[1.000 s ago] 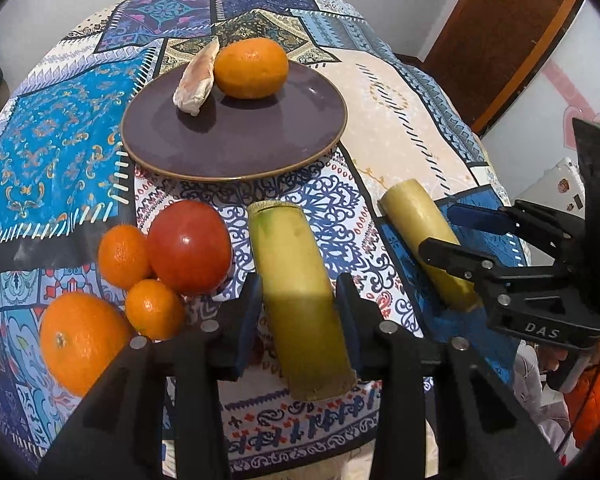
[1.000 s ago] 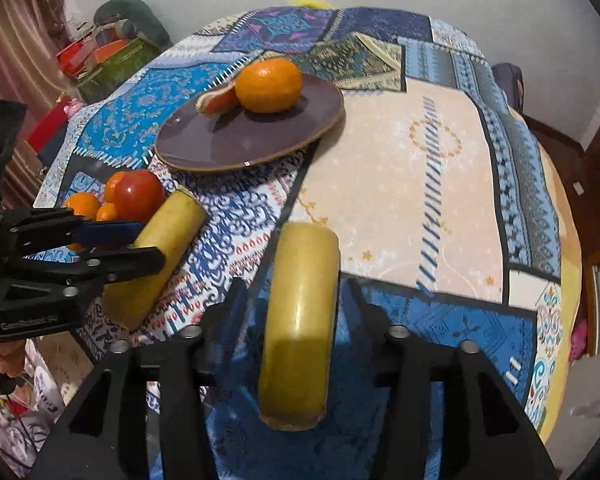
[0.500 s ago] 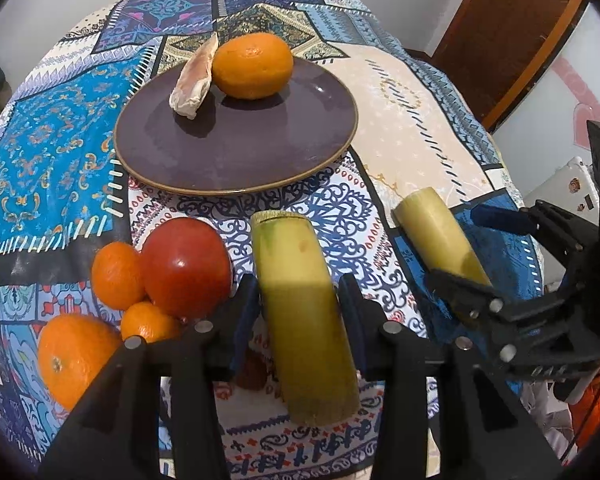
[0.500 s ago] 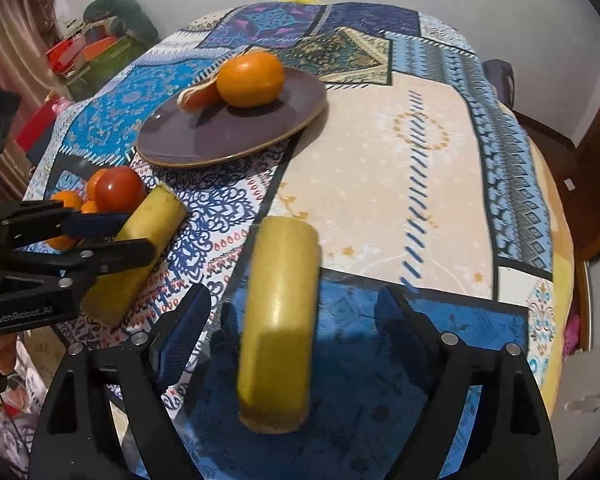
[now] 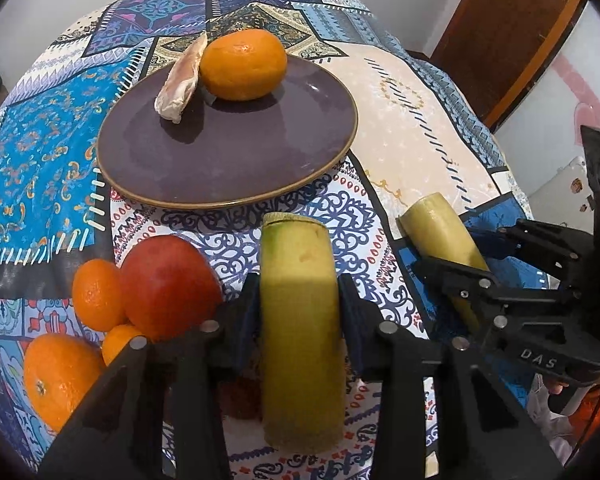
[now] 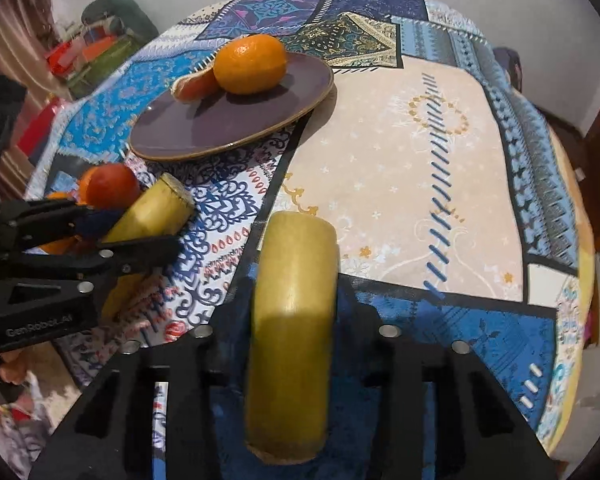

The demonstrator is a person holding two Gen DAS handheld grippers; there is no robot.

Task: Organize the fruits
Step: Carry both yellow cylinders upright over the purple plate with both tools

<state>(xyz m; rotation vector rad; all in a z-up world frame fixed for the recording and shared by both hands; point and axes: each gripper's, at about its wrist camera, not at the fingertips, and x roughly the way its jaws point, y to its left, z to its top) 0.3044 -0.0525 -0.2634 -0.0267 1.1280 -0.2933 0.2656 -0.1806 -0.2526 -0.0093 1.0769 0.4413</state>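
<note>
My left gripper [image 5: 298,300] is shut on a yellow-green sugarcane piece [image 5: 300,320] and holds it just short of the purple plate [image 5: 228,160]. The plate carries a large orange [image 5: 242,65] and a pale fruit slice [image 5: 180,86]. My right gripper [image 6: 294,304] is shut on a second yellow sugarcane piece [image 6: 292,320], to the right of the left one; it also shows in the left wrist view [image 5: 440,240]. The plate [image 6: 220,124] lies far left in the right wrist view.
A red apple [image 5: 168,284], two small oranges [image 5: 96,294] and a bigger orange [image 5: 58,378] lie on the patterned tablecloth [image 5: 412,120] left of my left gripper. A brown door [image 5: 512,28] stands beyond the table's right edge. Clutter [image 6: 88,56] sits off the table's left.
My right gripper opened wide half a second ago and has shut again on its sugarcane piece. My left gripper has moved forward toward the plate with its piece.
</note>
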